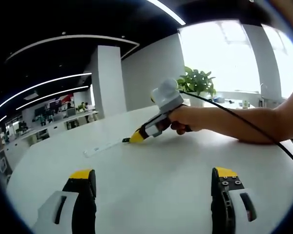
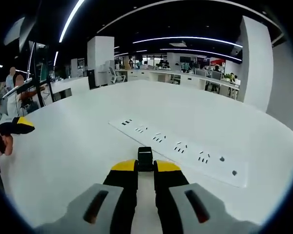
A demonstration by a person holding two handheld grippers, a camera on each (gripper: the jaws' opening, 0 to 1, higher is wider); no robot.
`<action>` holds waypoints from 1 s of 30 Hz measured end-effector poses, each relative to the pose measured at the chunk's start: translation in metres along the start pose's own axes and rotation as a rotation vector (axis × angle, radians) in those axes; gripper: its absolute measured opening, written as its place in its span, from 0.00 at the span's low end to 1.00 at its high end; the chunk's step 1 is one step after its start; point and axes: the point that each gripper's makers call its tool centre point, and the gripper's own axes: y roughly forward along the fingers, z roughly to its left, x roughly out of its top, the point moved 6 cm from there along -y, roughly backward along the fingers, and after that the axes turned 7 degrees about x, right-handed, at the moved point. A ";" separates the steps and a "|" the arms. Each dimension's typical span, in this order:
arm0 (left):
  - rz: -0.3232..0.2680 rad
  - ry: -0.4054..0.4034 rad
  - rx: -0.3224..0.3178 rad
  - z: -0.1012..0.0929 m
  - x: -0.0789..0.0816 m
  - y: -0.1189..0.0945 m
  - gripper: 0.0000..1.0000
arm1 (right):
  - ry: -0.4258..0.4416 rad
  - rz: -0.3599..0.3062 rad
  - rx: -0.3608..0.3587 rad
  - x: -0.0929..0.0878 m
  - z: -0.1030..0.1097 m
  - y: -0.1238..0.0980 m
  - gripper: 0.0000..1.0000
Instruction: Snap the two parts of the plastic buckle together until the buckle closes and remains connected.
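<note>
In the right gripper view, a small black plastic buckle piece (image 2: 145,157) sticks out between the yellow tips of my right gripper (image 2: 145,166), which is shut on it just above the white table (image 2: 88,146). The left gripper view catches that same right gripper (image 1: 136,137) coming in from the right in a person's hand (image 1: 183,119), tip low over the table with the black piece (image 1: 126,140) at its end. My left gripper (image 1: 154,178) stands open, jaws wide apart over bare table with nothing between them. Its yellow tip (image 2: 17,125) pokes in at the right gripper view's left edge.
A long white power strip (image 2: 180,146) lies flat on the table just beyond the buckle piece; the same power strip (image 1: 105,147) is faint in the left gripper view. A black cable (image 1: 244,122) trails from the right gripper over the forearm. Office desks, a pillar and a plant stand far behind.
</note>
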 end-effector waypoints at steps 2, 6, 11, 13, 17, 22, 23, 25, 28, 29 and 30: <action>-0.001 0.001 0.001 0.000 0.000 -0.001 1.00 | -0.007 0.002 0.007 0.000 0.002 0.001 0.11; -0.002 0.000 0.001 0.001 0.000 -0.002 1.00 | -0.015 0.008 0.016 -0.001 0.004 0.002 0.11; 0.000 0.001 -0.003 -0.001 -0.001 -0.001 1.00 | -0.020 0.017 0.019 0.000 0.003 0.005 0.11; 0.000 0.001 -0.004 0.000 -0.001 -0.001 1.00 | -0.022 0.021 0.022 -0.001 0.004 0.004 0.11; 0.002 0.001 -0.007 -0.001 -0.002 0.000 1.00 | -0.025 0.024 0.025 -0.001 0.004 0.006 0.11; 0.004 0.002 -0.010 -0.001 -0.002 0.001 1.00 | -0.026 0.026 0.027 -0.001 0.005 0.007 0.11; 0.004 0.002 -0.010 -0.002 -0.002 0.000 1.00 | -0.026 0.026 0.028 -0.001 0.005 0.007 0.11; 0.005 0.004 -0.010 -0.002 -0.003 -0.001 1.00 | -0.024 0.024 0.031 -0.001 0.006 0.007 0.11; 0.004 0.005 -0.009 -0.001 -0.002 -0.001 1.00 | -0.029 0.024 0.031 -0.001 0.005 0.006 0.11; 0.004 0.005 -0.009 -0.001 -0.002 0.000 1.00 | -0.030 0.023 0.032 -0.001 0.005 0.006 0.11; 0.003 0.005 -0.008 0.000 -0.002 0.000 1.00 | -0.036 0.023 0.033 -0.001 0.005 0.006 0.11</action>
